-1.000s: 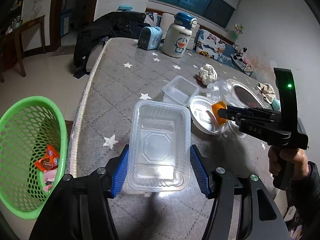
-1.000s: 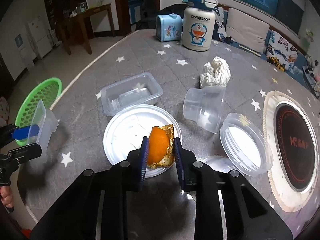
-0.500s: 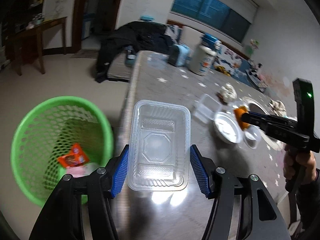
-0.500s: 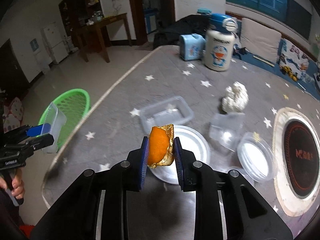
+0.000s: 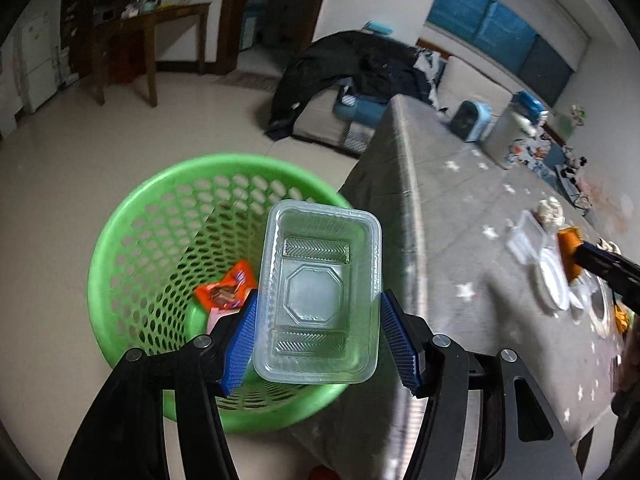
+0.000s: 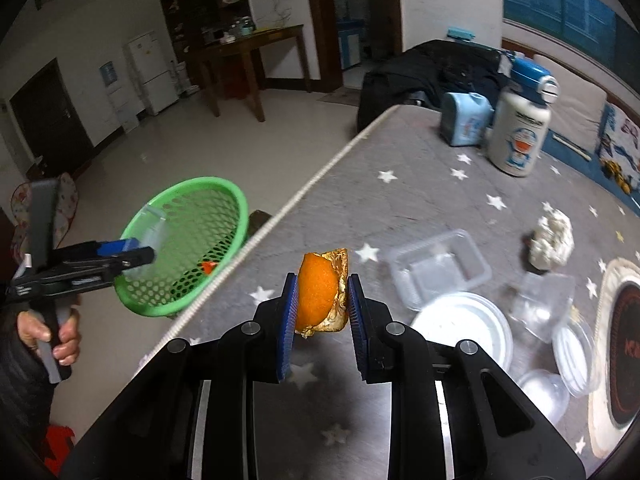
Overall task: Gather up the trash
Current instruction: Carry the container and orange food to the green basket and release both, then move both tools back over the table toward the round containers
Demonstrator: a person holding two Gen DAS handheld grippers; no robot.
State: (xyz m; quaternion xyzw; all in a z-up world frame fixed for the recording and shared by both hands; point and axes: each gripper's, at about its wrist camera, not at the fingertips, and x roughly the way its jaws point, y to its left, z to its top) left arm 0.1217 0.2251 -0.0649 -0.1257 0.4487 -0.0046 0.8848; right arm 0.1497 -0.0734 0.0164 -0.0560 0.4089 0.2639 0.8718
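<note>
The left gripper (image 5: pixel 318 336) is clamped across the short sides of a clear, rectangular plastic food tray (image 5: pixel 318 292), its blue ribbed pads (image 5: pixel 242 340) pressing on the tray's walls near the closer end. The tray hangs open side toward the camera, directly over the mouth of the green perforated plastic waste basket (image 5: pixel 132 240) on the floor below. Inside the basket, under the tray, lie an orange snack wrapper (image 5: pixel 226 290) and a pink scrap.

A tray like this is probably very light and thin-walled, so it will flex under pressure and can slip from smooth pads; gripping the stiffer rim is likely the safest hold. It should drop cleanly once let go.

The right gripper (image 6: pixel 322 298) is closed tight on a piece of orange peel with a torn, papery inner layer (image 6: pixel 320 294), held above the grey star-patterned tablecloth (image 6: pixel 420 208) and well apart from the basket, off to its left. The peel looks soft and light and should give under the pads. Beyond it on the cloth sit another clear tray (image 6: pixel 438 270), a white round lid (image 6: pixel 464 328) and a crumpled white tissue (image 6: pixel 554 236).
</note>
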